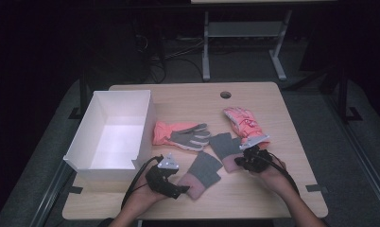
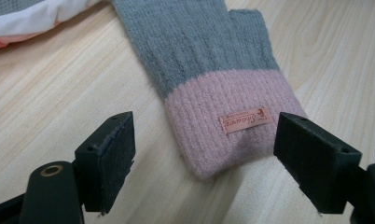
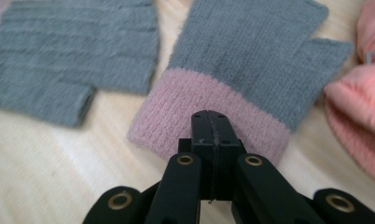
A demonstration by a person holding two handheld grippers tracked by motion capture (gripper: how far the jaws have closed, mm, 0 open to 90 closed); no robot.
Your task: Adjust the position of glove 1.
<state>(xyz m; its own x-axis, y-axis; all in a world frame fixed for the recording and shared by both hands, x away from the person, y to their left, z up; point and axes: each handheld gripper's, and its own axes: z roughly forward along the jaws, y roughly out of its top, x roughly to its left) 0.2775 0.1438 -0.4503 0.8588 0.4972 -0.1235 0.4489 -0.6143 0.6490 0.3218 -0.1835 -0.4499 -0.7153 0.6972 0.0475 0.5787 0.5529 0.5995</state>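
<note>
One orange label [image 2: 246,120], script unreadable, marks the mitten cuff [image 2: 223,135] between the wide-apart left hand-held gripper [image 2: 204,163].

Small orange label [image 2: 246,121] on the knit glove's pink cuff [image 2: 232,126], script lettering too small to read

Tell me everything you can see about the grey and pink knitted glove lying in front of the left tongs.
The knitted glove looks like soft wool, grey over the hand with a ribbed pink cuff. A small orange label is sewn on the cuff. It lies flat on the wooden table, cuff toward the person. The left tongs stand open on either side of the cuff end, apparently not touching it.
</note>
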